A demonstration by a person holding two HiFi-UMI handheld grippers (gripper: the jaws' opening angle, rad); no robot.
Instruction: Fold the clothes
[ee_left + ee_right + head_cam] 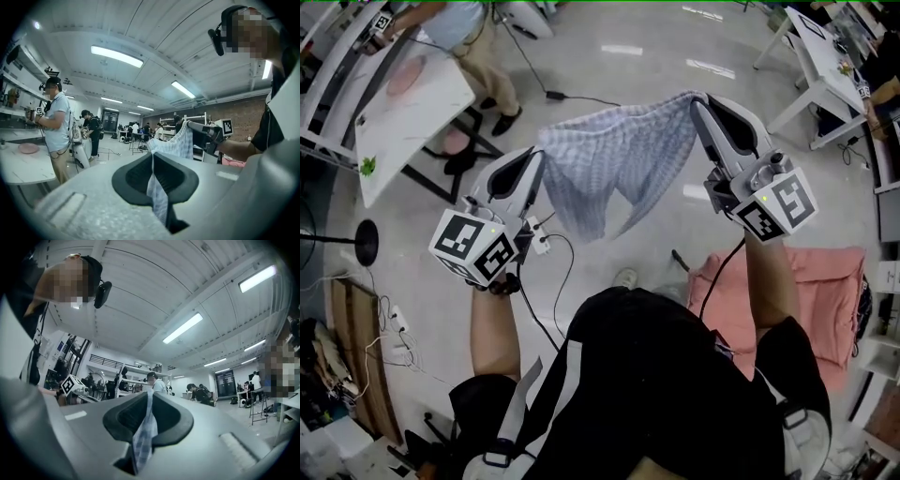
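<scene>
Now we've got the checked cloth (614,159) spread in mid-air, upper middle of the frame, above the floor (609,66). Left tongs (534,161) clenched on its left corner, right tongs (698,101) clenched on its right corner. Pink cloth (825,281) lies lower right.

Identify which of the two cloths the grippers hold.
The blue-checked cloth, stretched between the left gripper and the right gripper; the pink cloth lies spread out at lower right, untouched.
</scene>
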